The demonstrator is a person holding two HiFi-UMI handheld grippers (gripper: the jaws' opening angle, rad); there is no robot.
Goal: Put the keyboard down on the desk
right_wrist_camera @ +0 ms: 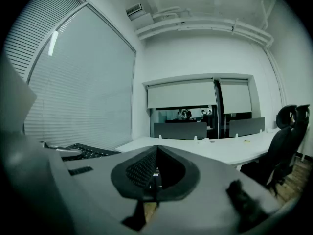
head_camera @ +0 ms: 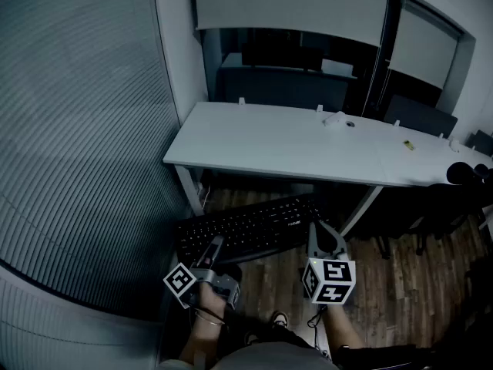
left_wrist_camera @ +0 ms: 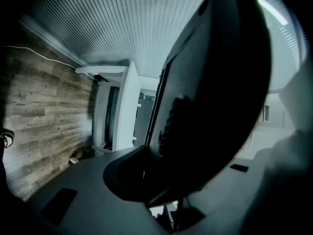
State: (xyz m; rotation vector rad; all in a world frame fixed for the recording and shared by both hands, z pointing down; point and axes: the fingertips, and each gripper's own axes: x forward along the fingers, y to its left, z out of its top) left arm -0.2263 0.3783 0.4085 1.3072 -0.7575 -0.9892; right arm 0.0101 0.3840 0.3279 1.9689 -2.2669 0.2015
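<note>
A black keyboard [head_camera: 246, 228] hangs in the air in front of the white desk [head_camera: 293, 141], below its top. My left gripper [head_camera: 212, 249] is shut on the keyboard's near left edge. In the left gripper view the keyboard [left_wrist_camera: 215, 82] fills the picture, clamped between the jaws of that gripper [left_wrist_camera: 161, 180]. My right gripper [head_camera: 320, 233] is at the keyboard's right end with its pads together. In the right gripper view the gripper [right_wrist_camera: 155, 173] looks shut and the keyboard [right_wrist_camera: 83, 152] lies to its left. Whether it touches the keyboard I cannot tell.
A wall of window blinds [head_camera: 77, 129] runs along the left. Black office chairs [head_camera: 462, 176] stand at the desk's right end. A small white object [head_camera: 337, 119] lies on the desk's far side. The wooden floor [head_camera: 400, 284] and the person's shoes [head_camera: 277, 318] are below.
</note>
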